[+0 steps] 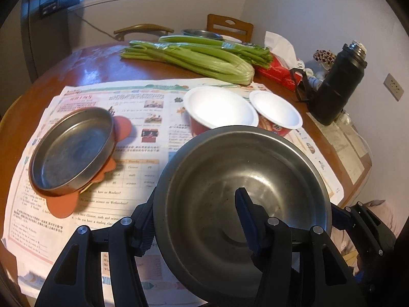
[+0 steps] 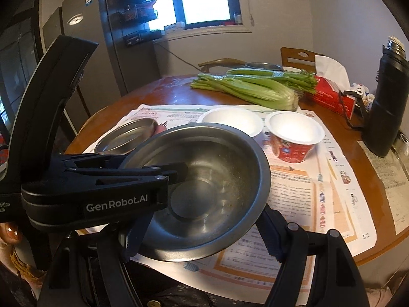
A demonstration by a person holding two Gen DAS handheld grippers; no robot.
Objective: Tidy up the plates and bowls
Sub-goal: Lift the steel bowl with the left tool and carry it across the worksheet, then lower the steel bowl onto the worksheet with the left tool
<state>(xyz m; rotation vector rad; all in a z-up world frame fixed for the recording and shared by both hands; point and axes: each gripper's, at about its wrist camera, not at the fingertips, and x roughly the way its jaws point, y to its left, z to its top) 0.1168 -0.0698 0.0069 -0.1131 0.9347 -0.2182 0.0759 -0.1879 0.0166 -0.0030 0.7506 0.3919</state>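
Note:
A large steel bowl point(image 1: 230, 179) is held above the near part of the table. My left gripper point(image 1: 199, 220) is shut on its rim, one finger inside point(image 1: 246, 212) and one outside. The bowl also shows in the right wrist view point(image 2: 204, 186), with the left gripper point(image 2: 166, 176) clamped on its left rim. My right gripper point(image 2: 199, 240) is open, its fingers spread under the bowl's near edge. A shallow steel plate point(image 1: 71, 151) sits on an orange mat point(image 1: 64, 204) at the left. Two white paper bowls point(image 1: 219, 107) point(image 1: 276, 112) stand behind.
Printed paper sheets point(image 1: 143, 117) cover the round wooden table point(image 1: 97, 66). Celery point(image 1: 194, 56), a red tissue box point(image 1: 276, 70) and a black flask point(image 1: 337, 81) lie at the back and right. Another steel bowl point(image 1: 202, 33) and chairs stand at the far edge.

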